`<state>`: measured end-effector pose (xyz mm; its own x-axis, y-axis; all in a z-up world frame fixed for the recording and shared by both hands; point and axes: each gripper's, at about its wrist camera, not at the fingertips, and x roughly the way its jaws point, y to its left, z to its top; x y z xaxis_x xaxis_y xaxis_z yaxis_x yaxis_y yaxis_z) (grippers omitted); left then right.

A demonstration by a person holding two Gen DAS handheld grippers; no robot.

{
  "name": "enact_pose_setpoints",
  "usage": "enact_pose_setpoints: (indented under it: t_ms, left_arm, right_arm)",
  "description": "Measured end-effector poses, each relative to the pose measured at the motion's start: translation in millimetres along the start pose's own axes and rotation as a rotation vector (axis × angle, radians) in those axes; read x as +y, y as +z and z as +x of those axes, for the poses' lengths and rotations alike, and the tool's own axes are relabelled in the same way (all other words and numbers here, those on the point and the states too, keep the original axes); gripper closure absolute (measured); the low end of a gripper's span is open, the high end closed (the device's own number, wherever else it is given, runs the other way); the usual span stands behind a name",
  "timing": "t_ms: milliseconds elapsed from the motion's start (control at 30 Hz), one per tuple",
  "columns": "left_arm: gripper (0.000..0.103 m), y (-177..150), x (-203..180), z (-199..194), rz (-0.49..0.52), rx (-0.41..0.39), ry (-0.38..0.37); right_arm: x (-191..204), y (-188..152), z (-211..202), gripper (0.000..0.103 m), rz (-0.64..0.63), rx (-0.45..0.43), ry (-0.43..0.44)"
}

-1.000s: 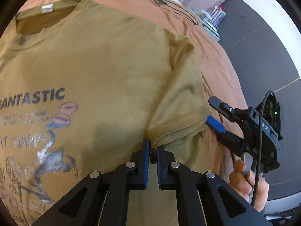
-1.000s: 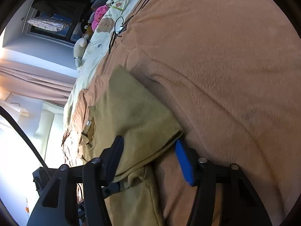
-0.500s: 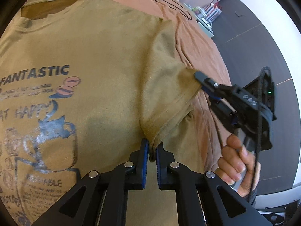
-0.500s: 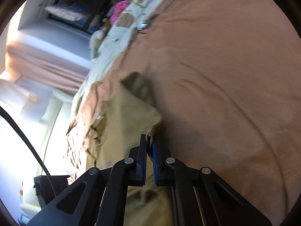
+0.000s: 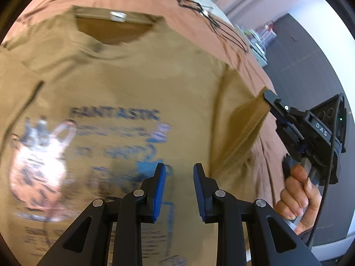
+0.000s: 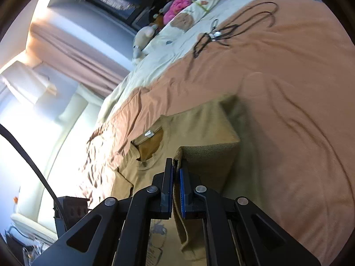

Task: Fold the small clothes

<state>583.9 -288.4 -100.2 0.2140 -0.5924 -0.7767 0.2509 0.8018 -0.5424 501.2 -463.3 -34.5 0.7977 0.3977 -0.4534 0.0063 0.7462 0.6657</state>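
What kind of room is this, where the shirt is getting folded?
Most likely a bedroom. The T-shirt lies on a bed's orange blanket, soft toys are piled at the far end, and curtains hang by a bright window.

A tan T-shirt point(image 5: 124, 84) lies face up on a bed with an orange-brown cover point(image 5: 250, 66), its print blurred. The left tool point(image 5: 179, 188) hovers over the shirt's lower chest; its blue-padded jaws have just been opening, with nothing between them. At the shirt's sleeve point(image 5: 246, 119), the right tool point(image 5: 271, 102), held by a hand point(image 5: 297, 195), grips the sleeve's outer edge. Beyond the shirt's collar lies a black cable point(image 5: 213, 20).
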Motion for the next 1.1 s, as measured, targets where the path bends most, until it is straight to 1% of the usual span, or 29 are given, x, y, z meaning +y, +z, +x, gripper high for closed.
enact_pose_setpoints:
  t_ms: [133, 233, 300, 400, 433, 467, 500, 533, 567, 600, 667, 700, 767, 900, 967, 1000, 1033, 1100]
  left_arm:
    - [0.076, 5.4, 28.3, -14.6, -0.042, -0.023, 0.014]
    - [0.076, 8.0, 40.2, -21.8, -0.055, -0.033, 0.027]
    - [0.076, 8.9, 49.2, -25.7, -0.063, -0.039, 0.036]
    - [0.076, 10.6, 59.1, -24.8, -0.092, -0.041, 0.05]
    - [0.075, 11.1, 62.1, -23.6, -0.101, -0.04, 0.051]
    - [0.075, 12.8, 64.1, -23.3, -0.104, -0.04, 0.053]
    - [0.075, 13.3, 64.7, -22.8, -0.105, -0.042, 0.056]
    - [0.075, 13.9, 65.2, -21.6, -0.107, -0.044, 0.058]
    - [0.074, 13.6, 66.9, -22.4, -0.109, -0.045, 0.056]
    - [0.073, 13.9, 66.2, -20.6, -0.11, -0.045, 0.056]
    - [0.067, 16.7, 62.5, -16.0, -0.104, -0.043, 0.065]
    - [0.066, 16.8, 60.8, -14.9, -0.097, -0.044, 0.074]
    - [0.065, 20.6, 55.1, -10.2, -0.081, -0.047, 0.087]
    - [0.065, 28.6, 45.0, -1.8, -0.048, -0.052, 0.109]
    - [0.065, 33.1, 40.2, 2.4, -0.034, -0.052, 0.119]
    - [0.065, 35.4, 38.2, 4.7, -0.027, -0.052, 0.124]
    - [0.065, 38.4, 35.5, 7.2, -0.019, -0.052, 0.129]
    - [0.065, 44.1, 31.0, 12.0, -0.002, -0.055, 0.143]
  right_arm:
    - [16.9, 7.7, 25.1, 0.101, -0.04, 0.033, -0.023]
    - [25.8, 12.0, 44.3, 0.101, -0.055, 0.057, -0.049]
    - [29.3, 14.3, 57.4, 0.101, -0.041, 0.075, -0.043]
    - [35.8, 13.3, 72.9, 0.1, -0.066, 0.117, -0.037]
    - [36.9, 12.9, 78.6, 0.096, -0.069, 0.142, -0.037]
    - [37.0, 12.7, 79.0, 0.09, -0.068, 0.149, -0.031]
    - [36.9, 13.0, 77.4, 0.068, -0.069, 0.147, -0.021]
    - [36.0, 13.2, 73.1, 0.04, -0.07, 0.134, -0.019]
    - [34.7, 13.4, 68.0, 0.032, -0.072, 0.115, -0.023]
    - [33.0, 14.8, 61.3, 0.03, -0.076, 0.093, -0.028]
    - [25.4, 17.1, 52.6, 0.03, -0.069, 0.083, -0.05]
    - [22.3, 17.6, 49.8, 0.03, -0.066, 0.077, -0.066]
    - [11.5, 20.8, 40.9, 0.03, -0.067, 0.06, -0.127]
    - [-7.4, 26.0, 32.6, 0.031, -0.055, 0.059, -0.213]
    - [-15.0, 27.7, 29.6, 0.035, -0.059, 0.058, -0.266]
    - [-15.5, 27.9, 29.5, 0.04, -0.063, 0.063, -0.281]
    - [-16.7, 29.2, 30.6, 0.044, -0.068, 0.072, -0.301]
    - [-19.5, 31.1, 33.6, 0.044, -0.074, 0.079, -0.327]
